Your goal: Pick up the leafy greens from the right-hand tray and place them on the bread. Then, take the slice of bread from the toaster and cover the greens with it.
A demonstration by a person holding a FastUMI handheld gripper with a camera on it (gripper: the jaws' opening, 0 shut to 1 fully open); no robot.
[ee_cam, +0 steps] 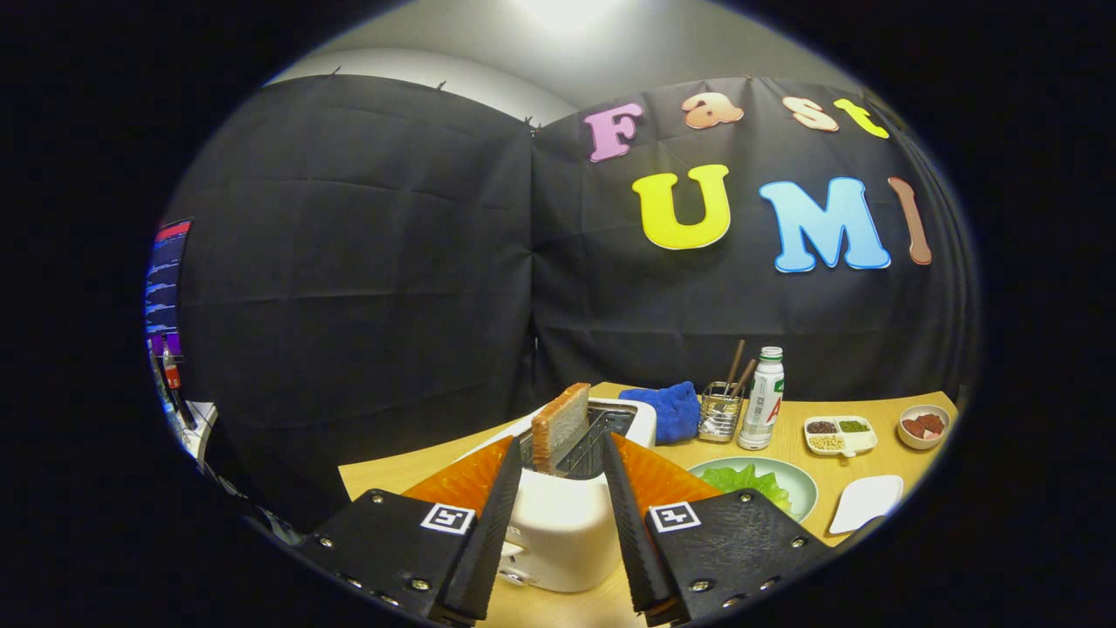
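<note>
Right now fingers (561, 488) spread apart w/ toaster (571, 515) btwn them, bread slice (560, 426) upright in slot just ahead.

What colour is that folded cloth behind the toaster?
Bright blue. The folded cloth shows best in the gripper view, beyond the toaster and the open hand-held gripper.

Toaster (567, 523) hides orange tray (471, 480) middle; tong tips cut off.

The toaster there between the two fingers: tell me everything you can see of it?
The toaster is a white, smooth-sided box, seemingly plastic, with dark slots on top. One slice of bread stands upright in a slot, half risen. It sits on the wooden table, in front of an orange tray. The gripper is open, its fingers flanking the toaster's sides.
</note>
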